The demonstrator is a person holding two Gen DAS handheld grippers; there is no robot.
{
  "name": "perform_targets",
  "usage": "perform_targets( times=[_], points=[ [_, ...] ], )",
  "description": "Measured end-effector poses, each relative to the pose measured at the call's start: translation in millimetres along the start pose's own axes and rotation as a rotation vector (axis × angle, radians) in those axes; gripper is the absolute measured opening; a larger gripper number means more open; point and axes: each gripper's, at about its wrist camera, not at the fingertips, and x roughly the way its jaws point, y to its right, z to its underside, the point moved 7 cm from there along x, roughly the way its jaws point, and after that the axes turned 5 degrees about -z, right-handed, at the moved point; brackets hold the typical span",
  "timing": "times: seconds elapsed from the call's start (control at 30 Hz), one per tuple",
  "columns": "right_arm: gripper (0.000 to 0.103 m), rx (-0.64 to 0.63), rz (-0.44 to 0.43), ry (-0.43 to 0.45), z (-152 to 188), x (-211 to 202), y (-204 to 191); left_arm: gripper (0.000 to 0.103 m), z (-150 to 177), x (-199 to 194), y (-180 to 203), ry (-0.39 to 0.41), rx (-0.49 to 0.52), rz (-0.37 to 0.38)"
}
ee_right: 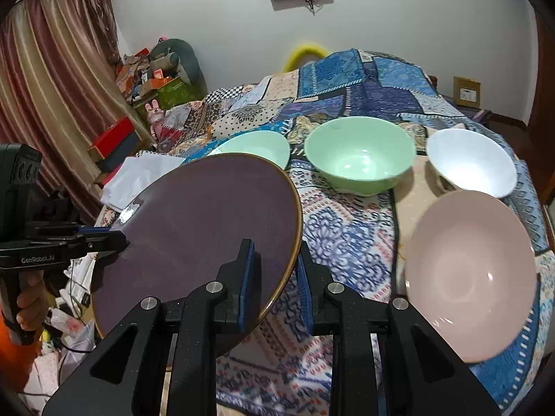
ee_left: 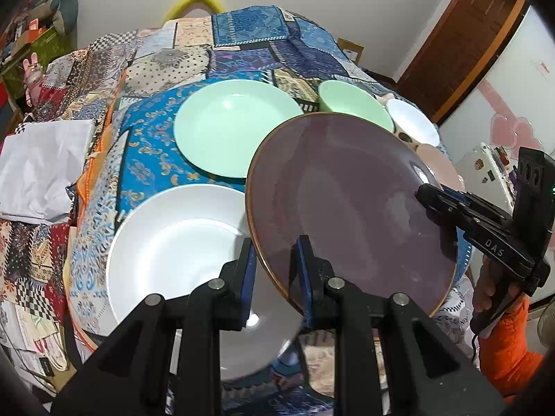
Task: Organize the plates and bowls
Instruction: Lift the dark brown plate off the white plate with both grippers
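A dark purple plate [ee_left: 347,201] [ee_right: 194,235] with a gold rim hangs tilted above the table, held at two opposite edges. My left gripper [ee_left: 274,270] is shut on its near rim, and it shows at the left of the right wrist view [ee_right: 118,239]. My right gripper [ee_right: 277,274] is shut on the other rim, seen from the left wrist view [ee_left: 425,194]. On the patchwork cloth lie a white plate [ee_left: 173,249] and a green plate [ee_left: 236,128] [ee_right: 256,145]. A green bowl [ee_right: 357,163], a white bowl [ee_right: 471,163] and a pink bowl [ee_right: 471,270] stand to the right.
A crumpled white sheet [ee_left: 41,166] [ee_right: 138,180] lies at the table's left edge. Boxes and toys [ee_right: 152,79] pile up by the curtain. Cables and clutter cover the floor [ee_right: 69,315] below the left hand. An orange sleeve [ee_left: 506,343] is at the right.
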Motion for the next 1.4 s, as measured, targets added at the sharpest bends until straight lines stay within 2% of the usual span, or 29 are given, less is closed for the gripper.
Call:
perform_targets(
  times=[0.33,0.67,1.03,1.4],
  points=[
    [0.021,0.028,0.020,0.004,17,-21,20,0.022,13,5,33,-0.029,0.020,0.011],
    [0.021,0.079,0.031,-0.021,40,-21,44,0.022,27,32,54,-0.093,0.033,0.020],
    [0.021,0.135,0.029,-0.056,58,-10,60,0.022,31,64,60,-0.153,0.043,0.012],
    [0.021,0.139,0.054,-0.075,65,-1,70,0.022,27,85,55,-0.174,0.044,-0.003]
  ],
)
